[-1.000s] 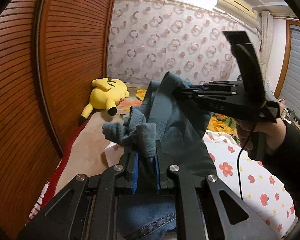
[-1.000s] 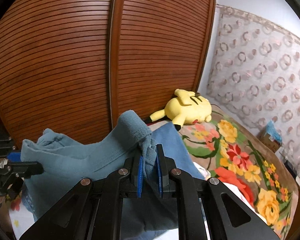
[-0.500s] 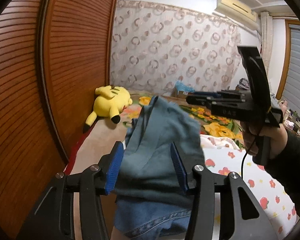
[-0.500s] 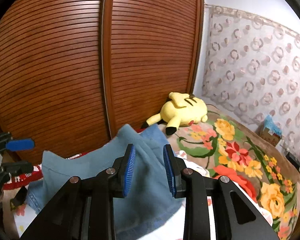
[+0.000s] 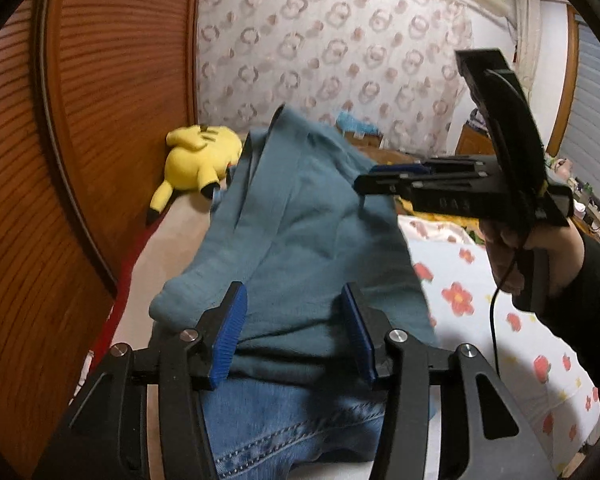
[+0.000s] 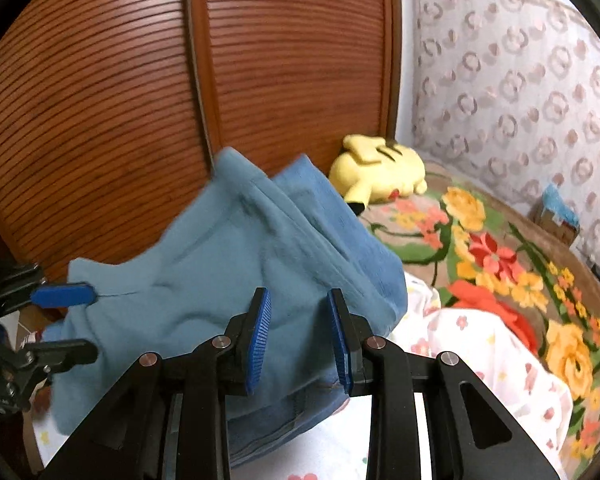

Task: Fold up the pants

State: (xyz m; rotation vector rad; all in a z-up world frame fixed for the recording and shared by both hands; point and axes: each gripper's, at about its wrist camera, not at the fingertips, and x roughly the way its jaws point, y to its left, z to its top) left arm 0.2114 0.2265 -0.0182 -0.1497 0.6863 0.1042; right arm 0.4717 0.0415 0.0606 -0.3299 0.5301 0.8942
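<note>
Both pairs of jaws are standing apart with nothing pinched between their blue pads. On the left gripper point(image 5: 296, 332) they are gaping widely over the teal pants point(image 5: 300, 240), while on the right gripper point(image 6: 300, 336) they are sitting closer together, likewise clear of the cloth. The teal pants are lying loose in a rumpled heap on the bed, draping over a pair of blue jeans point(image 5: 284, 428) whose stitched edge is peeking out underneath. A white sheet with red flowers point(image 5: 480, 300) is spreading out beside the heap, and a floral blanket point(image 6: 500, 264) is covering the bed farther off. A yellow plush toy point(image 6: 380, 168) is resting against the slatted wooden wardrobe doors point(image 6: 140, 120). A person's hand point(image 5: 516, 248), in a dark sleeve, is gripping the right gripper's handle.
</note>
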